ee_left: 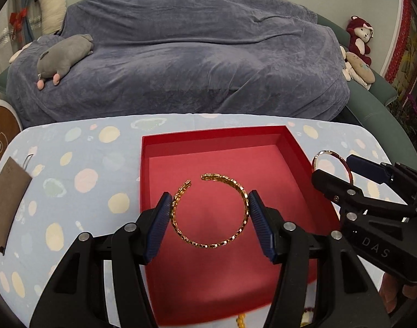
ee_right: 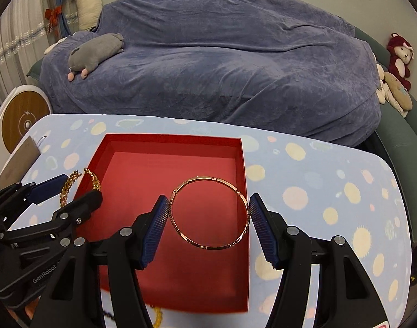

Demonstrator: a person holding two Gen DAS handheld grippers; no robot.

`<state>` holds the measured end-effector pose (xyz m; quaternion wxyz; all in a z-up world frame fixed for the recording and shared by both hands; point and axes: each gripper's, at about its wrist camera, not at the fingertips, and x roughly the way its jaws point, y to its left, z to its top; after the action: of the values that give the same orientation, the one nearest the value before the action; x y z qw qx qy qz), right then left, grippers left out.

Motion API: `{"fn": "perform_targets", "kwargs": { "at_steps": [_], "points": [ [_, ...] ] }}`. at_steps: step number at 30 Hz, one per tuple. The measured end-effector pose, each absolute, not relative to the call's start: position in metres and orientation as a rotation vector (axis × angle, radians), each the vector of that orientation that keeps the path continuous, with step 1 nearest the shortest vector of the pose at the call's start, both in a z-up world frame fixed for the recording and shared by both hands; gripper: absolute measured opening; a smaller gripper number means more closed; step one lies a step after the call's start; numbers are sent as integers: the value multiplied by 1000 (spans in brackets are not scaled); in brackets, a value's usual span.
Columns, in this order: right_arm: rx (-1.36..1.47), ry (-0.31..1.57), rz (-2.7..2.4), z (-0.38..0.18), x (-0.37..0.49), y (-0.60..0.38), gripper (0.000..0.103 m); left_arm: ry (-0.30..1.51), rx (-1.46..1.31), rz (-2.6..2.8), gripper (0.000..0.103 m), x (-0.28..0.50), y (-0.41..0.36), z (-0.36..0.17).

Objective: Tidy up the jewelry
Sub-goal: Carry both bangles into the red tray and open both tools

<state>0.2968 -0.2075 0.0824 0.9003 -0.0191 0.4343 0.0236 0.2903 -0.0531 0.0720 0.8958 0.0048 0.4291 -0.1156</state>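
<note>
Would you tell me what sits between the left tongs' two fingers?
The gold open bracelet, pinched above the red box, shown in the left wrist view.

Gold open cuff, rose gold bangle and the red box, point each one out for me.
gold open cuff (ee_left: 181,235): left wrist view, lower left arc of its chain.
rose gold bangle (ee_right: 208,178): right wrist view, far arc of the ring.
red box (ee_left: 208,134): left wrist view, far wall's rim.

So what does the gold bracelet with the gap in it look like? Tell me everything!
The open gold cuff bracelet is a shiny, braided-looking metal band bent into a ring, with a gap at its far side. The left gripper pinches it across its width, one blue ridged pad pressing each side. It is held roughly flat above the floor of the red box, touching only the pads.
</note>
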Motion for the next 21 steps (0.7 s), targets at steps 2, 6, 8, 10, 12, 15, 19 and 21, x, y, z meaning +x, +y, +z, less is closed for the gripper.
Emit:
{"fn": "perform_targets", "kwargs": {
  "at_steps": [2, 6, 8, 10, 12, 15, 19, 21],
  "points": [
    [-19, 938, 59, 66, 320, -208, 59, 921, 11, -239, 55, 312, -54, 58],
    [-13, 1002, 68, 40, 349, -206, 59, 973, 23, -242, 55, 337, -55, 34],
    [-29, 1017, 68, 31, 356, -203, 59, 980, 36, -254, 55, 340, -54, 27],
    [-52, 1026, 64, 23, 357, -200, 59, 980, 45, -256, 55, 342, -54, 21],
    [-59, 1037, 60, 15, 354, -200, 59, 978, 28, -256, 57, 343, -51, 20],
    [-68, 1042, 43, 9, 344, -200, 59, 965, 1, -268, 66, 342, -46, 20],
    [-46, 1044, 33, 10, 329, -202, 60, 954, 38, -289, 66, 332, -50, 22],
    [-31, 1044, 30, 10, 323, -205, 60, 950, 42, -297, 66, 326, -51, 23]
  ]
}}
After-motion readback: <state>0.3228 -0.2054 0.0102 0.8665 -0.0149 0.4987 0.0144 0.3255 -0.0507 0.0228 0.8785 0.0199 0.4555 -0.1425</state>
